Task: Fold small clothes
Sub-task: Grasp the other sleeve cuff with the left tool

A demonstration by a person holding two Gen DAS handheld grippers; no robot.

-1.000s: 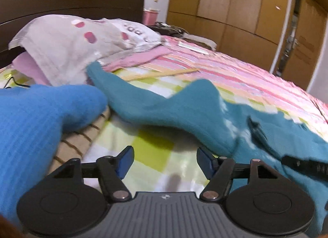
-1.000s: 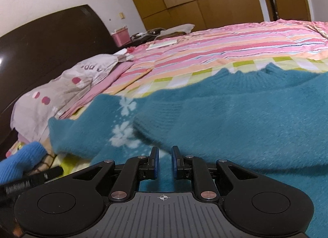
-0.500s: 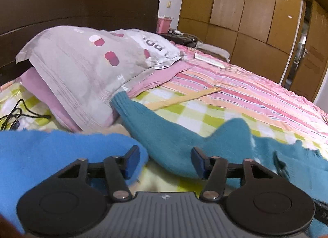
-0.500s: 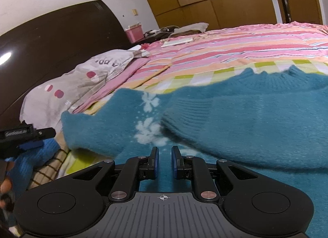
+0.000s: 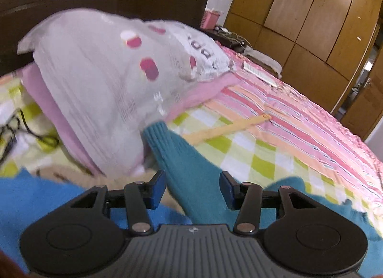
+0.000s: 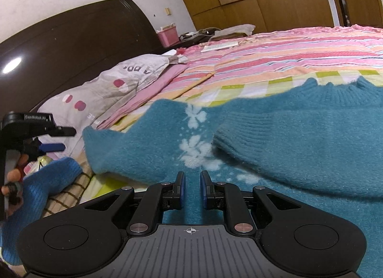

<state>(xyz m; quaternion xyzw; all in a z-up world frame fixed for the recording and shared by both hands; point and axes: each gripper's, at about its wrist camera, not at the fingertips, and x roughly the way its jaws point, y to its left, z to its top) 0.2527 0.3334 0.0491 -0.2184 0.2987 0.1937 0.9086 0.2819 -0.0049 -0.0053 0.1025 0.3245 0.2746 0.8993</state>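
The left gripper (image 5: 192, 189) was held wide open, empty, with the teal sweater's sleeve (image 5: 182, 160) running between its fingers toward the cuff at frame centre, against the grey pillow (image 5: 100, 86). The right gripper (image 6: 192, 188) was nearly closed, nothing seen clamped, low over the teal sweater (image 6: 287, 153). Only the right wrist view showed the folded-in other sleeve and the flower pattern; the left gripper was judged nearer the outstretched sleeve.

teal sweater (image 6: 287, 139) with white flowers, pink-striped bedspread (image 6: 287, 57), bright blue garment (image 5: 36, 196)
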